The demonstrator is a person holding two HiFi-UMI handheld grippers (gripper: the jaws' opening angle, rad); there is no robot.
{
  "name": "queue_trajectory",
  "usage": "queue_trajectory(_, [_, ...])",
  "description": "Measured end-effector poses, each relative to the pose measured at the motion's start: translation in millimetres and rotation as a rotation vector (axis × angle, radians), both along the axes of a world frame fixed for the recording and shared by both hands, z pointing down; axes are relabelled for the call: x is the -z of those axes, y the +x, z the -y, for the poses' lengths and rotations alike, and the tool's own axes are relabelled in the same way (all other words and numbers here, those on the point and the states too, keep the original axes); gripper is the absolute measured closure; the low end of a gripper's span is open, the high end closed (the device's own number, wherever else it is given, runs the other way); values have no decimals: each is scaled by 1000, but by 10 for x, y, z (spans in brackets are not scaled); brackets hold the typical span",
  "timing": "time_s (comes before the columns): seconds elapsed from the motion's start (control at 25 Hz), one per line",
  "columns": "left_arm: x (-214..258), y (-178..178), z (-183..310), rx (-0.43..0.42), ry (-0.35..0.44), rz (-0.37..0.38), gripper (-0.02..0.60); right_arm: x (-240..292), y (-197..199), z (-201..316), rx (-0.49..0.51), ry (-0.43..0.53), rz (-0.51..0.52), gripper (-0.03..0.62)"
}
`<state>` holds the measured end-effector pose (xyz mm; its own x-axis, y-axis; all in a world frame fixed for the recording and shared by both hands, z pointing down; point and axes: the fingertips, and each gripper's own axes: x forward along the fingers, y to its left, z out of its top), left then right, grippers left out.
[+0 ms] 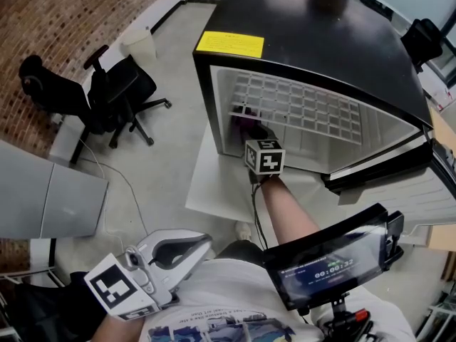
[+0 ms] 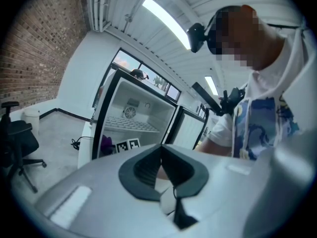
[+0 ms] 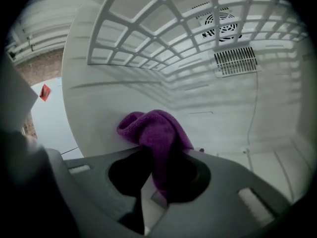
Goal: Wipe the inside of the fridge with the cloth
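The person's white printed shirt (image 1: 214, 312) fills the bottom of the head view. A dark screen (image 1: 331, 266) showing a timer is mounted in front of it. The left gripper (image 1: 201, 242) is held low by the person's left side, well away from the fridge. In its own view the dark pads (image 2: 148, 165) meet at the tips with nothing between them.

The person's bare right forearm (image 1: 288, 209) reaches forward and ends at the marker cube (image 1: 264, 155) on the right gripper (image 3: 161, 157), which is at the mouth of the fridge (image 1: 320, 41). Its jaws are clamped on the purple cloth (image 3: 157, 130). The cloth bunches above the jaws and hangs down between them.

The cloth sits inside the fridge, under the white wire shelf (image 3: 163, 31) and close to the left inner wall (image 3: 99, 108). Whether it touches that wall cannot be told. Farther in, the back wall carries a round fan grille (image 3: 223, 21) and a slotted vent (image 3: 237, 61).

The fridge is black outside and white inside. It has a yellow label (image 1: 229, 44) on top, and its door (image 1: 399, 180) is swung open to the right. It stands on a white platform (image 1: 214, 184). Off to the left, black office chairs (image 1: 107, 95) stand on the grey floor by a brick wall (image 1: 64, 13).
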<state>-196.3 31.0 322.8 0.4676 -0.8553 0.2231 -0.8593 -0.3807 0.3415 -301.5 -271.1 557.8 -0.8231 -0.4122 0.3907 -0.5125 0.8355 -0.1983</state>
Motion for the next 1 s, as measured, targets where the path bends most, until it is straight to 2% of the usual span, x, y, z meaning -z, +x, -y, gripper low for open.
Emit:
queue_trajectory(0.16, [97,99,55,-8,-11,-59,574,172,62,-34,13,4,63,516])
queue_trajectory(0.4, [63,208,114,-72,3,-44,574,372,720,297,-182,93,65,516])
queue_trajectory(0.56, [12,395,173,-148,13,-32,574,446,1346,513,-315,181,-23,516])
queue_trajectory(0.68, [50,558,256,-199,20,-55,574,452,1830,667,-431,216,-103,516])
queue_trajectory(0.88, [123,755,346,-246,11,-95,574,259,2336,801,-528,208,-205,516])
queue_trajectory(1.0, [86,735,342,-245,11,-71,574,92,2411,795,-543,166,-228,516])
